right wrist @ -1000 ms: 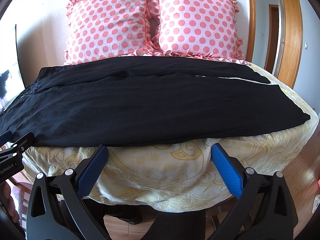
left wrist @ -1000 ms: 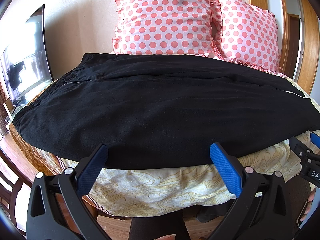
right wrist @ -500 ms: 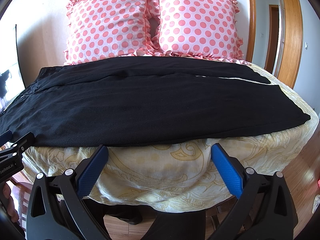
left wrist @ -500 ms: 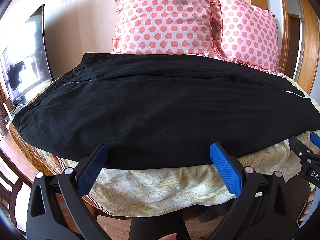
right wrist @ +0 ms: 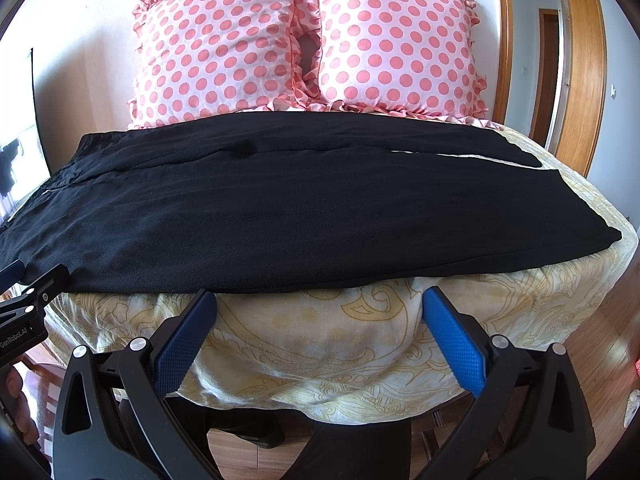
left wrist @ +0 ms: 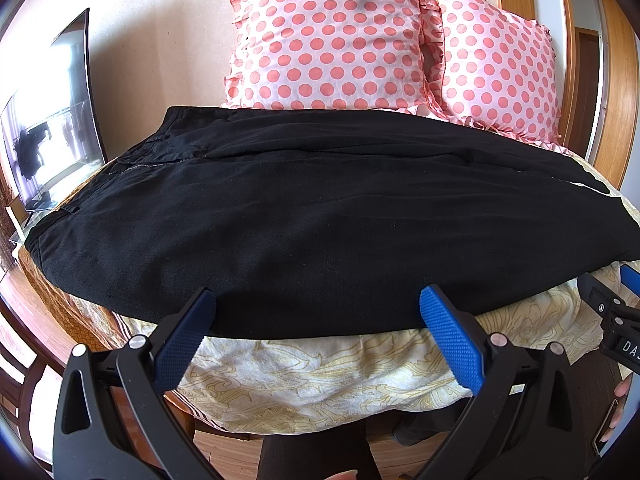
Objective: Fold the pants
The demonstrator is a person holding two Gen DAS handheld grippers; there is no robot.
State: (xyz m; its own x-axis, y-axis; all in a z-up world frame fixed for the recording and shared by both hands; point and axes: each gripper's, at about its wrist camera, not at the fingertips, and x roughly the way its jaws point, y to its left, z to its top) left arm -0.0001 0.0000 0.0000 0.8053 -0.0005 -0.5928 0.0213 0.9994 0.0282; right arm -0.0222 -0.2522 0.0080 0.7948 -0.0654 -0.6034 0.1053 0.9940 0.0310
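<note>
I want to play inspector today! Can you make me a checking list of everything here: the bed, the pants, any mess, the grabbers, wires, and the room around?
Surface: bed covered with a cream sheet with a yellow swirl pattern.
Job's things: black pants laid flat across the bed, waist on the left, leg ends on the right, not yet folded.
Clutter: two pink polka-dot pillows standing behind the pants.
Grippers: left gripper open, at the pants' near edge; right gripper open, in front of the sheet just below the pants; neither holds anything.
Cables: nothing seen.
Surroundings: curved screen at the left, wooden door frame at the right, wooden floor.
</note>
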